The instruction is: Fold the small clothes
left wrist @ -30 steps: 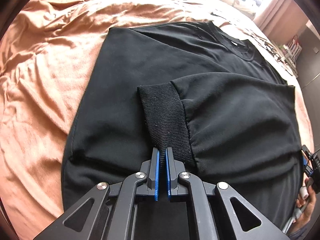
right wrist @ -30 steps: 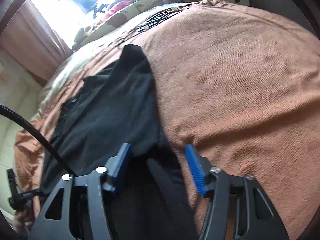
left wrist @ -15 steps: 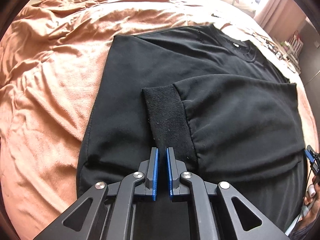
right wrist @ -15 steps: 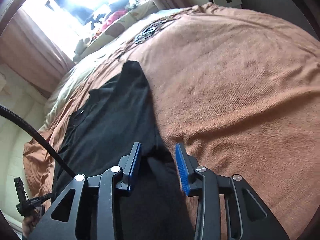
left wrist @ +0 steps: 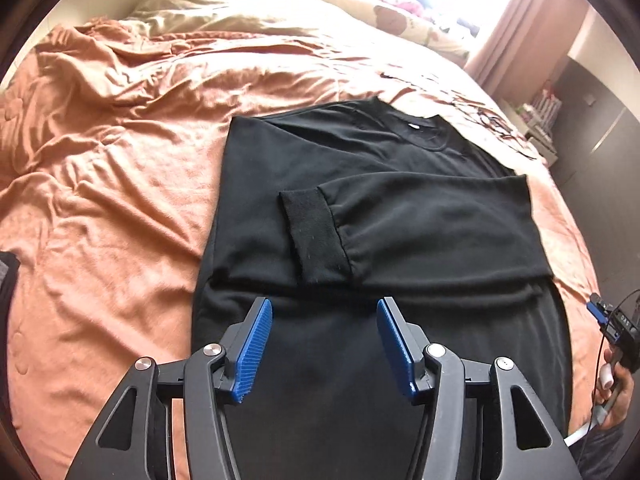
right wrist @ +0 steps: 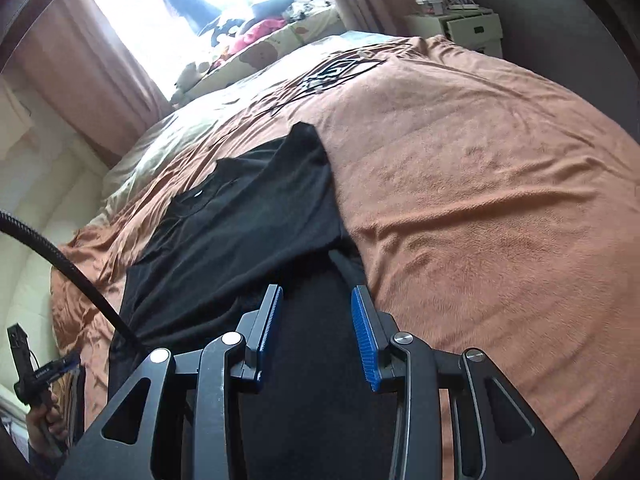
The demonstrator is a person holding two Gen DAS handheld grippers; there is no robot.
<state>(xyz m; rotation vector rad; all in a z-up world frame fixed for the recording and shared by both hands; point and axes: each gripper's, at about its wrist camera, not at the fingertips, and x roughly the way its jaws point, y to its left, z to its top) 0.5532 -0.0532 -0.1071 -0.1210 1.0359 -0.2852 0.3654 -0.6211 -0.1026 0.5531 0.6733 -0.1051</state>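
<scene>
Sweatshirt (left wrist: 384, 208), black, is laid flat on the orange bedspread (left wrist: 100, 184) of the bed, with its long axis running from the bottom centre of the left wrist view up to the collar at upper right of centre. A sleeve is seen folded across the body, its ribbed cuff (left wrist: 316, 236) lying at mid-frame, just above the left claw (left wrist: 324, 344). That claw's jaws have just been opening and now stand apart with nothing between them; the cuff is released and only the lower body of the garment is seen below the blue pads. In the right wrist view the right claw (right wrist: 316, 332) is held over the same garment's right edge, jaws partly apart, dark cloth seen between them but not pressed. The hem lies nearest both claws, at the bottom of each frame, so a fold of the hem up toward the collar is judged the likely next step.
</scene>
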